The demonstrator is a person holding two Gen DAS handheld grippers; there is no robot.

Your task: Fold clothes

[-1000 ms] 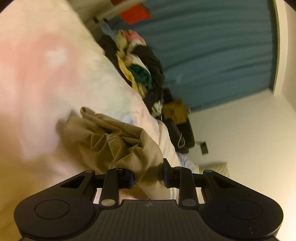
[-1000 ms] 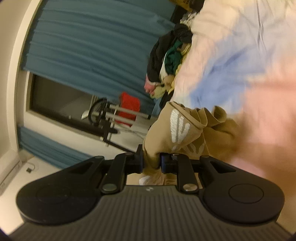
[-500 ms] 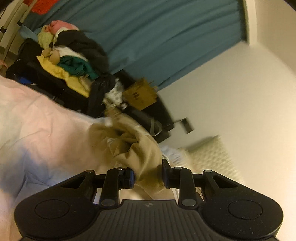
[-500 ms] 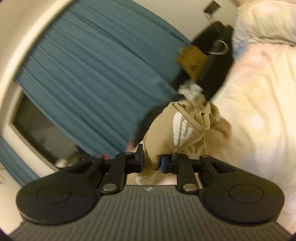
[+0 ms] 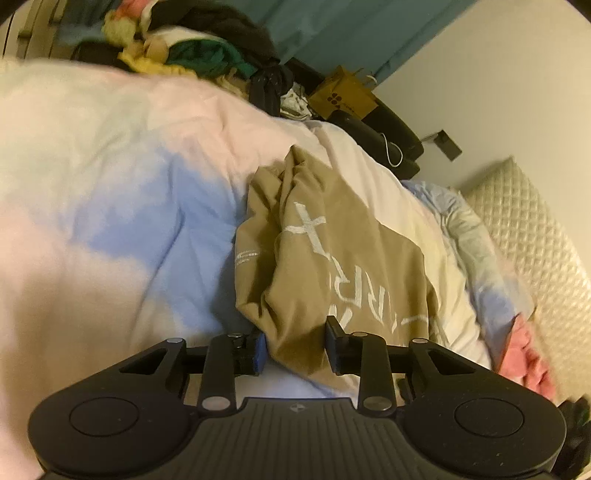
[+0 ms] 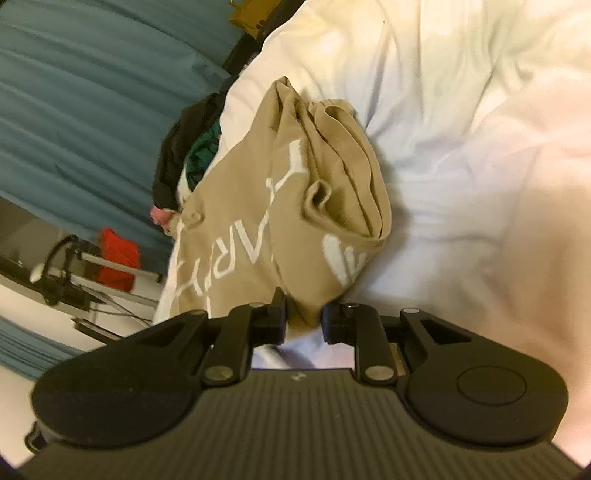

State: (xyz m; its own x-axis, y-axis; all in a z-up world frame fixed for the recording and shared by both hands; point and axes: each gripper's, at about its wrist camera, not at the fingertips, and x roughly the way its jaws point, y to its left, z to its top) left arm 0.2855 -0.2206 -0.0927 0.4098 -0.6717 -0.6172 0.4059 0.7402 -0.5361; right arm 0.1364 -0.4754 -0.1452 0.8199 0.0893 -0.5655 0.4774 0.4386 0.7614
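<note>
1. The tan T-shirt (image 5: 343, 258) lies bunched on the bed, spreading forward from the fingers of both grippers; white block lettering runs across its cloth.
2. The left gripper (image 5: 295, 349) has its fingers (image 5: 334, 350) parted, with a fold of the shirt hanging between them. Whether the pads actually press the cloth cannot be told.
3. The right gripper (image 6: 303, 319) also shows a gap between its fingers (image 6: 332, 325); a corner of the tan T-shirt (image 6: 295, 206) drops into that gap, and contact with the pads is unclear.
4. Under the shirt, the duvet (image 5: 122, 184) covers the bed in soft patches of pink, blue and cream, rumpled on every side of the fingers.
5. Ahead of the left fingers and to their left, a pile of clothes (image 5: 192, 48) in black, green, yellow and pink sits past the bed's edge, against a teal curtain (image 5: 351, 29).
6. A brown paper bag (image 5: 343, 96) stands beyond the shirt, beside dark luggage.
7. To the right of the left fingers lies a quilted cream cover (image 5: 532, 236), with the pale wall behind.
8. Left of the right fingers stands a metal rack (image 6: 74, 266) with a red item (image 6: 118, 258) on it.
</note>
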